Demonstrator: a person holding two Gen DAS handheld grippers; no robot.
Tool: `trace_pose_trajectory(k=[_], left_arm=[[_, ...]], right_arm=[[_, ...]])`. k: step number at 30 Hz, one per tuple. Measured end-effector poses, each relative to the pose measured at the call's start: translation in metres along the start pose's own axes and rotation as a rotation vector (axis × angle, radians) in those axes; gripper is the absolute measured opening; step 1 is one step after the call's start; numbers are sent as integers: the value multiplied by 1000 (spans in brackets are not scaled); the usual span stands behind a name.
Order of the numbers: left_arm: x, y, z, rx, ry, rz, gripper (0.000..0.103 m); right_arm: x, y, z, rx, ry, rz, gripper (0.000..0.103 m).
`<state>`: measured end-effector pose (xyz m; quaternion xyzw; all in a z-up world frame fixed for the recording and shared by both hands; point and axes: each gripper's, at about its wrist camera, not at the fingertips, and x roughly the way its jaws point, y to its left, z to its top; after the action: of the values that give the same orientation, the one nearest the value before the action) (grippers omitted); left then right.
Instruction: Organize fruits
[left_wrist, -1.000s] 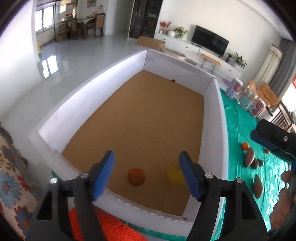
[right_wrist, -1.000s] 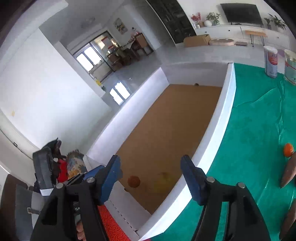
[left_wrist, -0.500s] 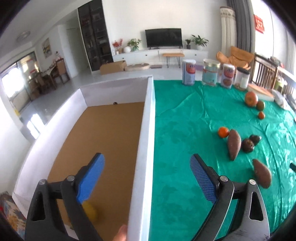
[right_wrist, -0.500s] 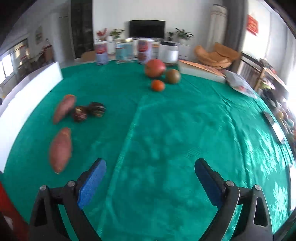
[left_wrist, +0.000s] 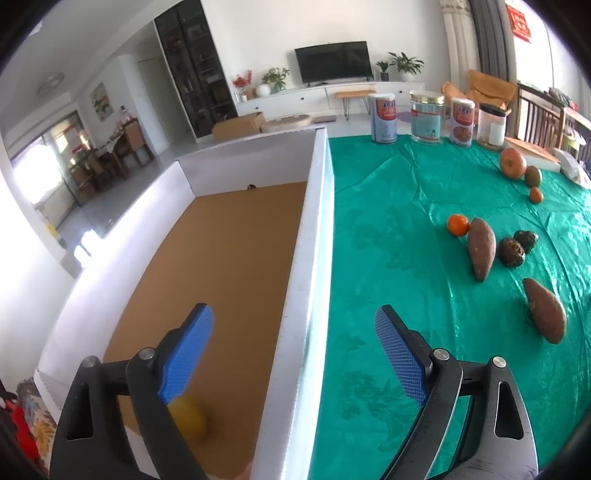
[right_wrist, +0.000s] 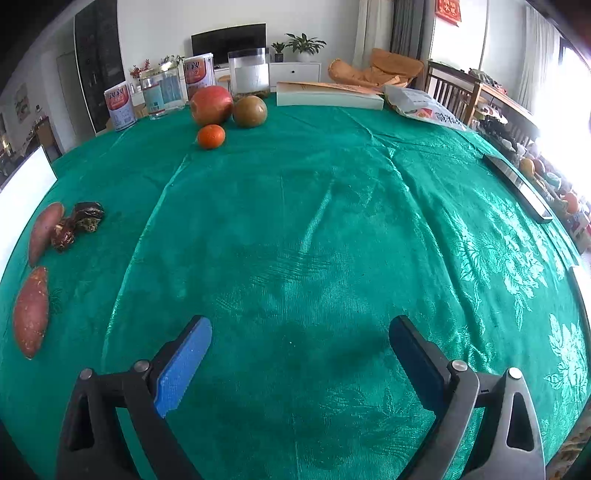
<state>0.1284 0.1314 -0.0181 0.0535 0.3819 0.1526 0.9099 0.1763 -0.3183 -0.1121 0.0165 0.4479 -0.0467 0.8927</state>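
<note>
Both of our grippers empty. Left gripper (left_wrist: 293, 354) straddles the white box wall (left_wrist: 314, 258); jaws closed a touch after opening. Right gripper (right_wrist: 299, 362) over bare green tablecloth (right_wrist: 314, 240), jaws just opened wide. Yellow round fruit (left_wrist: 188, 421) in the box's near corner shows in the left view only. Near reddish-brown sweet potato (right_wrist: 31, 312) lies long axis pointing away; the farther one (left_wrist: 481, 247) likewise. Far red apple (right_wrist: 211, 105), green-brown fruit (right_wrist: 250, 111), small orange (right_wrist: 211, 136) are clearer in the right view.
</note>
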Motion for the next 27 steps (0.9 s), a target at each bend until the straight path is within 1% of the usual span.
trace_pose_trajectory(k=[1,3,5,6,7,9,10,11,12,13,14,15,16,17,18,19,20,22,27], left_arm=[[-4,2,1,-12,-23,9,91],[-20,6,-1,-58,-96,67,91],[-47,10,-2,-103,-232,147,93],[-61,9,-2,-118,-299,170,97],[-77,7,-2,-135,-367,172,98],[-104,1,-2,-154,-469,115,101],[-114,-3,-2,-157,-501,70,102],[-121,-10,-2,-160,-518,10,102],[-124,-15,-3,-163,-514,-45,102],[-123,-21,-4,-167,-491,-117,102],[-115,-30,-5,-173,-441,-204,102],[-107,-37,-5,-176,-392,-262,102],[-93,-47,-8,-175,-312,-324,102],[-78,-55,-11,-173,-238,-373,102],[-64,-63,-16,-168,-175,-403,102],[-51,-70,-20,-156,-124,-413,102],[-38,-77,-26,-140,-84,-403,102],[-18,-84,-33,-119,-39,-359,102],[11,-80,-44,-148,12,-312,102]], right_arm=[[2,-2,0,11,6,12,103],[3,-2,0,14,6,11,103],[4,-1,-1,13,6,9,103],[4,-1,-1,13,6,8,103],[4,-1,-1,13,6,8,103],[4,-1,-1,13,7,9,103],[4,-1,-1,13,7,9,103],[4,-1,-1,13,7,9,103],[4,-1,-1,13,7,8,103],[4,-1,-1,13,7,8,103],[4,-1,-1,13,7,8,103],[4,-1,-1,13,7,8,103],[4,-1,-1,13,7,8,103],[4,-1,-1,13,7,8,103],[4,-1,-1,13,7,9,103],[4,-1,-1,14,7,9,103],[4,-1,-1,13,7,8,103],[4,-1,-1,13,7,8,103],[4,-1,-1,13,8,8,103]])
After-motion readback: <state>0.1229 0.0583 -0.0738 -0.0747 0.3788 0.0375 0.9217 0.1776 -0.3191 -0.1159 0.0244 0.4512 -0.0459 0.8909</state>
